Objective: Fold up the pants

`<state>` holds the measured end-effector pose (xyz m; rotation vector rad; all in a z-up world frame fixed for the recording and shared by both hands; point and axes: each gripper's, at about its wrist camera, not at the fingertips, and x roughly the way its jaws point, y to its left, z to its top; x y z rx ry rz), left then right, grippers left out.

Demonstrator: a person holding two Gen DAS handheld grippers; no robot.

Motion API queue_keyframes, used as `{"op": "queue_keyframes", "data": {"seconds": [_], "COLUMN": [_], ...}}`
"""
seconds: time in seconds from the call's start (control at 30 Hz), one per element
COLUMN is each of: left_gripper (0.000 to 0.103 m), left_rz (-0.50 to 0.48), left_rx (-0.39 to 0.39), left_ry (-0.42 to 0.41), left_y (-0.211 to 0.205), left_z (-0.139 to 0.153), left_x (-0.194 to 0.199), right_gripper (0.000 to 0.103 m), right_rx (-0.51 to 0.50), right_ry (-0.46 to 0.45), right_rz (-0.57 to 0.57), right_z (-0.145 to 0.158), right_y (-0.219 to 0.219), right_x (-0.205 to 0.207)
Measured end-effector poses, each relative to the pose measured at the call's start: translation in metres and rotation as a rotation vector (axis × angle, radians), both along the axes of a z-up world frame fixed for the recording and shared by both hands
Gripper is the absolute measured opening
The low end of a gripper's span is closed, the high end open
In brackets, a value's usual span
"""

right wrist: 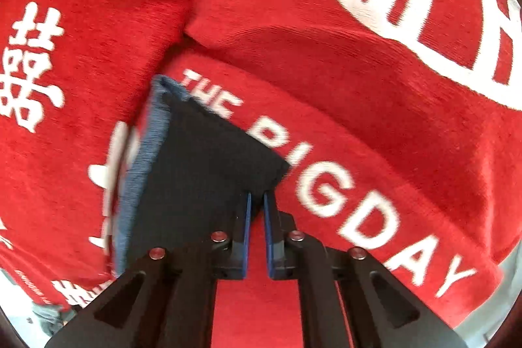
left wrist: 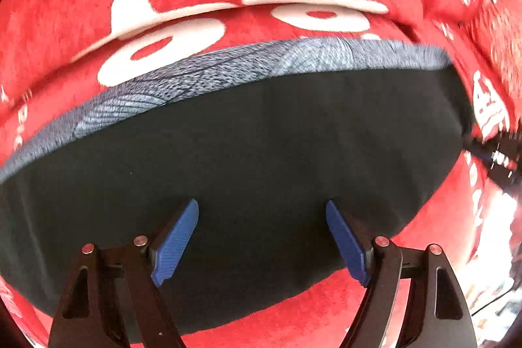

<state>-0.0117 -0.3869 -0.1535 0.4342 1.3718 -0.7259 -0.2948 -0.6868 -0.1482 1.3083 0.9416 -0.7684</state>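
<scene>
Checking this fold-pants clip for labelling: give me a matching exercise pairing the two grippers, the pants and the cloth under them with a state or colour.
Column 1:
1. left gripper
2. right gripper
3. pants
4. blanket

Column 2:
A. red with white lettering
B. fingers spread wide
C. dark, with a grey-blue band
D. fingers nearly together at a pants corner

Pairs: 1-B, 2-D, 3-C, 4-A

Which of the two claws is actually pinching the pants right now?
The right claw: its blue fingers are nearly shut on the corner of the black pants. The left claw hangs wide open over them.
</scene>
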Motion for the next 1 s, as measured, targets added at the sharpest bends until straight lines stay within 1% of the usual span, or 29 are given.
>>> {"op": "queue_keyframes", "data": {"seconds": [0.03, 0.1, 0.13, 0.17, 0.23, 0.27, 0.3, 0.33, 0.4, 0.47, 0.53, 0.57, 0.6, 0.63, 0.67, 0.7, 0.8, 0.83, 0.87, 0.93, 1.0], "left_gripper": [0.081, 0.081, 0.081, 0.081, 0.081, 0.081, 0.081, 0.081, 0.081, 0.081, 0.081, 0.081, 0.081, 0.082, 0.083, 0.085, 0.084, 0.084, 0.084, 0.084, 0.084], "left_rz": [-0.005, 0.01, 0.018, 0.028, 0.056, 0.072, 0.09, 0.109, 0.149, 0.18, 0.213, 0.224, 0.23, 0.222, 0.212, 0.201, 0.203, 0.21, 0.218, 0.214, 0.182], "left_rx": [0.008, 0.018, 0.011, -0.004, -0.022, -0.027, -0.032, -0.028, -0.001, 0.017, 0.033, 0.028, 0.021, 0.016, 0.016, 0.014, 0.011, 0.01, -0.004, -0.025, -0.019], "left_ry": [0.003, 0.048, 0.053, 0.027, -0.039, -0.053, -0.057, -0.058, -0.068, -0.075, -0.075, -0.074, -0.075, -0.084, -0.089, -0.094, -0.083, -0.081, -0.078, -0.079, -0.085], "left_y": [-0.001, -0.002, -0.001, -0.002, -0.008, -0.01, -0.012, -0.016, -0.022, -0.029, -0.031, -0.031, -0.031, -0.032, -0.032, -0.032, -0.028, -0.019, -0.013, -0.001, 0.012], "left_z": [0.001, 0.004, 0.009, 0.015, 0.027, 0.028, 0.028, 0.025, 0.013, 0.002, -0.011, -0.014, -0.015, -0.016, -0.017, -0.017, -0.014, -0.01, -0.004, 0.007, 0.017], "left_x": [0.0, 0.007, 0.012, 0.018, 0.034, 0.042, 0.05, 0.058, 0.076, 0.086, 0.094, 0.096, 0.098, 0.1, 0.101, 0.103, 0.113, 0.116, 0.118, 0.118, 0.107], "right_gripper": [0.009, 0.012, 0.013, 0.015, 0.018, 0.021, 0.026, 0.029, 0.029, 0.029, 0.029, 0.029, 0.026, 0.023, 0.02, 0.016, 0.017, 0.017, 0.021, 0.023, 0.026], "right_rx": [0.005, -0.023, -0.058, -0.078, -0.161, -0.189, -0.207, -0.229, -0.227, -0.21, -0.188, -0.186, -0.191, -0.209, -0.219, -0.234, -0.269, -0.254, -0.24, -0.24, -0.245], "right_ry": [-0.003, 0.029, 0.047, 0.039, -0.008, -0.026, -0.036, -0.045, -0.057, -0.069, -0.072, -0.053, -0.035, -0.036, -0.046, -0.03, 0.055, 0.067, 0.074, 0.084, 0.069], "right_rz": [-0.011, -0.008, 0.008, 0.023, 0.122, 0.186, 0.241, 0.321, 0.477, 0.566, 0.63, 0.642, 0.646, 0.629, 0.608, 0.572, 0.414, 0.372, 0.344, 0.34, 0.391], "right_z": [0.0, 0.01, 0.023, 0.03, 0.056, 0.064, 0.069, 0.072, 0.065, 0.051, 0.027, 0.017, 0.009, 0.0, -0.002, -0.003, 0.0, 0.002, 0.006, 0.02, 0.035], "right_y": [0.0, 0.002, 0.006, 0.008, 0.019, 0.025, 0.03, 0.039, 0.056, 0.069, 0.077, 0.077, 0.074, 0.065, 0.058, 0.047, 0.006, -0.004, -0.011, -0.013, 0.002], "right_x": [-0.003, -0.001, 0.004, 0.009, 0.034, 0.049, 0.063, 0.085, 0.133, 0.166, 0.195, 0.203, 0.207, 0.206, 0.203, 0.199, 0.172, 0.163, 0.158, 0.149, 0.144]}}
